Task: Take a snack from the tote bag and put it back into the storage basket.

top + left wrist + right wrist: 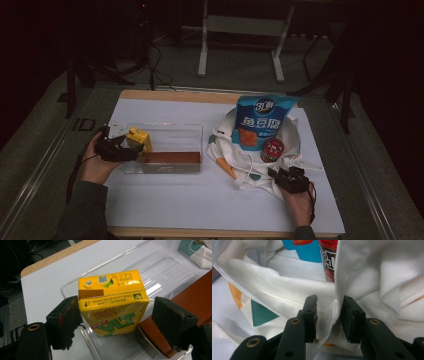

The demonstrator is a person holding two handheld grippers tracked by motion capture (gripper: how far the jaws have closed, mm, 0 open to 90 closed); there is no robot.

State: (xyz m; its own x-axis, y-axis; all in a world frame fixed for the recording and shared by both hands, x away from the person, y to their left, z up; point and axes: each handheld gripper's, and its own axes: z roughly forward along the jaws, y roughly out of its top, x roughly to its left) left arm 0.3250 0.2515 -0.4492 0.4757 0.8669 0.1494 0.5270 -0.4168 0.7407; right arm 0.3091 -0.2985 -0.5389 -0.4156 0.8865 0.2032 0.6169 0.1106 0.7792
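Here, a person is working at a white bench (200, 200) with a pair of tongs in each hand, moving groceries between a white cloth bag (235, 150) and a clear plastic tray (175, 132).

The left tongs (113, 315) are straddling a yellow drink carton (112, 305) at the tray's near left corner. Their jaws are standing apart, one just touching the carton's side and the other well off it, so the carton is resting on the tray floor rather than hanging in a grip. The box is lying tilted with its top toward the camera, likely so it sits beside the brown box (170, 158) already lying along the tray's front wall.

The carton is carrying large green letters reading "VLT", red Chinese characters above them, a QR code, a printed date line and the words "PLEASE FLATTEN BEFORE DISPOSAL".

The right tongs (328, 315) are straddling a fold of the bag's hem, jaws slightly apart with the cloth edge between them, apparently to hold the mouth open so the remaining goods stay within reach.

Standing in the bag, a blue pouch (260, 122) is showing big white Chinese characters, and beside it a red-lidded tub (272, 149) is bearing part of an "M&M's" mark.
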